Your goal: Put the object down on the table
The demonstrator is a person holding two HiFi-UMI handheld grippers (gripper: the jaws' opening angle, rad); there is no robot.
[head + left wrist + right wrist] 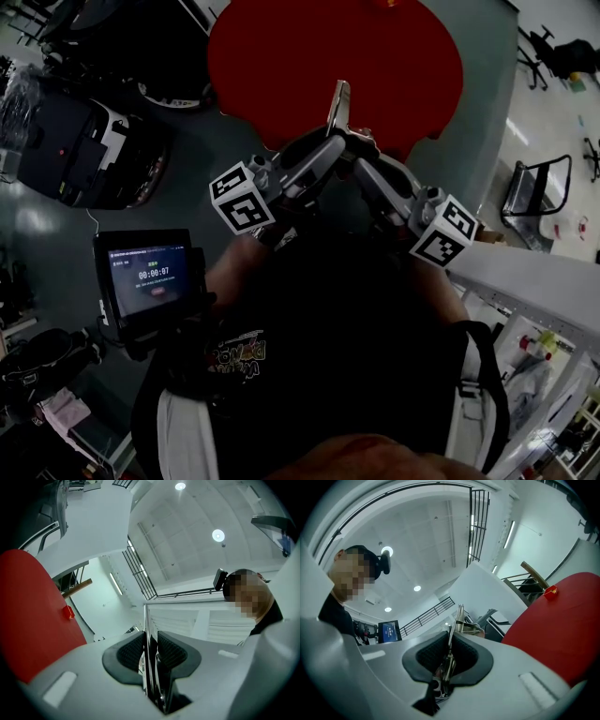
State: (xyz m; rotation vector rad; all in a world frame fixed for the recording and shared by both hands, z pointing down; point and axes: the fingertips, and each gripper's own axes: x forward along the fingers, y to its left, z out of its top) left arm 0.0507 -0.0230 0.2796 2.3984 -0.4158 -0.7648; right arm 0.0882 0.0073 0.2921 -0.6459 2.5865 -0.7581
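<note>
The thin shiny metal strip (338, 108) stands upright in mid-air, pinched from both sides, left tongs (151, 645) and right tongs (449, 652) both clamped on it, over the near edge of the round red counter (412, 56).

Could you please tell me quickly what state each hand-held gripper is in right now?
Left hand-held gripper: closed, holding the metal piece.
Right hand-held gripper: closed on the metal piece too.

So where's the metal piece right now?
The metal piece is at the centre of the head view, pinched between the left tool and right tool, its free end pointing toward the red table beyond.
</note>
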